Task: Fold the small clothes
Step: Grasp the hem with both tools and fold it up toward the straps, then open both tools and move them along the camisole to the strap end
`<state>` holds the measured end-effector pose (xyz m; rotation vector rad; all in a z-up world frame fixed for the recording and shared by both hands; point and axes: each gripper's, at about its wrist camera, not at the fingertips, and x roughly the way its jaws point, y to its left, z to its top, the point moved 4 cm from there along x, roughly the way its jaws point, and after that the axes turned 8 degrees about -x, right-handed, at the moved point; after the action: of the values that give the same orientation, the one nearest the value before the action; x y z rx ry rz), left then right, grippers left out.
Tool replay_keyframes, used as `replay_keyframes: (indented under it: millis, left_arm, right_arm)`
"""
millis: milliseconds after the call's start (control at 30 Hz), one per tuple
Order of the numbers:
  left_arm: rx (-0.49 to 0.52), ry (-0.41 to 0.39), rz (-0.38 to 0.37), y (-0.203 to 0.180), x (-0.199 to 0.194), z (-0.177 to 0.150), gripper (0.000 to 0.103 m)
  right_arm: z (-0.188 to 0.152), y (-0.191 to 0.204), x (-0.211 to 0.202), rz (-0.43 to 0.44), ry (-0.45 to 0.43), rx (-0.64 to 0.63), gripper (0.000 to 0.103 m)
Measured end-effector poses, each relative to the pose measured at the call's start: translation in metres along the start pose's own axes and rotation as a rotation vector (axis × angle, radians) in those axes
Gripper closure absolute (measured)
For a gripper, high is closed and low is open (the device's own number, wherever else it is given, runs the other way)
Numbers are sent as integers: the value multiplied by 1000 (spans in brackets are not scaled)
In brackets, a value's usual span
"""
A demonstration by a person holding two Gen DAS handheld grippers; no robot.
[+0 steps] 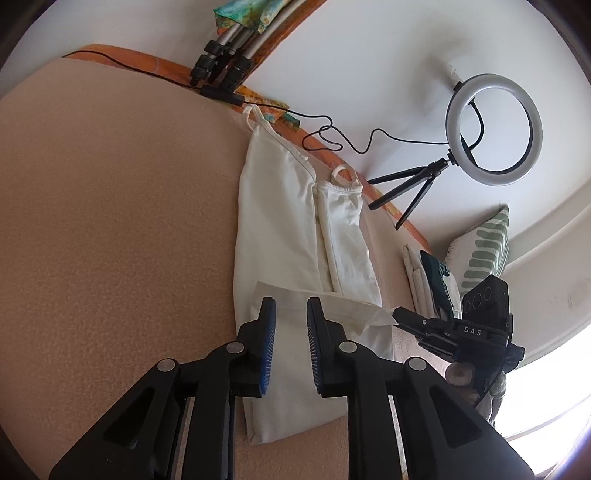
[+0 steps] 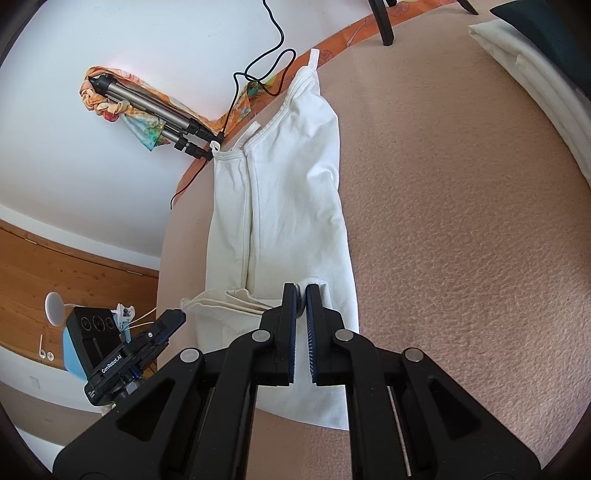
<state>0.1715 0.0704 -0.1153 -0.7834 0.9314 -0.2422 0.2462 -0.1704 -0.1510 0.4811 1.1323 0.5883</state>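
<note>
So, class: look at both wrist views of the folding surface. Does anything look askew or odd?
Yes. The white tank top is folded lengthwise unevenly: its straps splay apart over the orange edge. The hem is lifted and bunched, pinched by the right gripper, while the left gripper is open.
</note>
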Motion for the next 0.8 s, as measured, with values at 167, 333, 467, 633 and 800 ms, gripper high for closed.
replay_keyframes:
  millis: [167,333,467,633,800]
  left_arm:
    - [82,-61,-4,-14,-18,-2,74]
    - [201,16,-16,-37,-1,-30,74]
    - [297,63,-6,-54,16,-50,74]
    - [334,105,26,-58,35,-58,74]
    - [390,103,56,-63,49,-58,74]
  right_arm:
    - [2,0,-16,-29,-43,-39,73]
    - [-6,33,-27,-48,-72,-240,72]
    - [-21,54,-10,-63,-20,-364,72]
    - [-23,54,8,-148,11,-424,72]
    - [-16,48,16,-164,34,-432,73]
